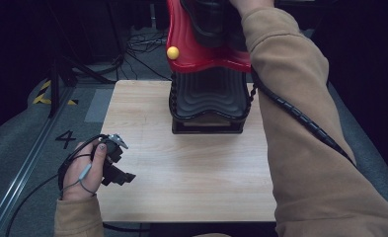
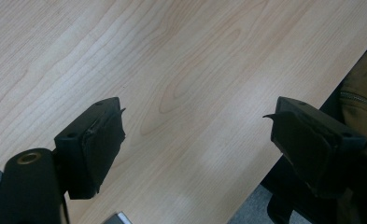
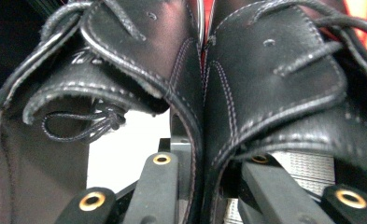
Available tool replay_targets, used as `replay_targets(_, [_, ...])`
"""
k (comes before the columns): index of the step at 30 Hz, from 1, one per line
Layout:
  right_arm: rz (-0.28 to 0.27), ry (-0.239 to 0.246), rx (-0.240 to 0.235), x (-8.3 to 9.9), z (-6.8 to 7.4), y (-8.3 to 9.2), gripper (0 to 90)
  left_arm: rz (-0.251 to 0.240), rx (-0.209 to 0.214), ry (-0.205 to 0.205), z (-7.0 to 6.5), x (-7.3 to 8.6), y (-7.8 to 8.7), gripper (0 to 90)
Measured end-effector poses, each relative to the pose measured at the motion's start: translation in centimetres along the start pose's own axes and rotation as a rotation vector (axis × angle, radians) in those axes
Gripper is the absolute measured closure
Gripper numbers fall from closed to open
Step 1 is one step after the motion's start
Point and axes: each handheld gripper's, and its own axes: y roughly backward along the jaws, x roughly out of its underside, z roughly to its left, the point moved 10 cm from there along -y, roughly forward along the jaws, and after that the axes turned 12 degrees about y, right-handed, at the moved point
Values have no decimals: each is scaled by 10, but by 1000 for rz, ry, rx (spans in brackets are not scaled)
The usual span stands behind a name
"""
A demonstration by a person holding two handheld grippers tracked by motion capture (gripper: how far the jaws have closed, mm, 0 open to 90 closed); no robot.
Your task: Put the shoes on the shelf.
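Note:
Two black leather lace-up shoes [image 1: 209, 22] are held side by side over a red wavy tray [image 1: 191, 54] at the table's far edge. In the right gripper view one jaw reaches inside the left shoe [image 3: 125, 56] and the other inside the right shoe [image 3: 284, 70]. My right gripper [image 3: 204, 163] is shut on their two touching inner walls. My left gripper [image 1: 122, 174] rests low at the table's near left edge. It stands open [image 2: 197, 116] over bare wood with nothing between its jaws.
The red tray carries a yellow ball [image 1: 172, 53] and sits on a black ribbed stand [image 1: 207, 98] on the wooden table [image 1: 191, 168]. Cables [image 1: 142, 44] lie on the floor behind. A floor rail and a painted "4" [image 1: 65, 138] lie left of the table.

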Motion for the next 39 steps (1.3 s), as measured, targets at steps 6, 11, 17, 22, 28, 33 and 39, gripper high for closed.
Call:
replay_targets(6, [21, -10, -25, 10, 6, -17, 798, 8, -1, -1, -1, 0, -1, 178])
replay_targets(11, [53, -31, -48, 21, 6, -23, 738, 11, -7, 1, -4, -1, -1, 175])
replay_targets(17, [86, -18, -138, 30, 17, -12, 526, 14, -18, -12, -7, -2, 1, 172])
replay_targets(22, [56, 2, -168, 35, 16, 3, 488, 20, -18, -16, -11, -3, 0, 177])
replay_targets(28, [4, 64, -202, 42, 5, 37, 460, 14, -29, -19, -12, -1, 2, 177])
replay_targets(33, [-4, 145, -227, 63, -16, 67, 440, 11, -39, -10, -12, 2, 5, 174])
replay_targets(39, [15, 205, -247, 89, -35, 87, 434, 16, -48, 10, -11, 7, 8, 177])
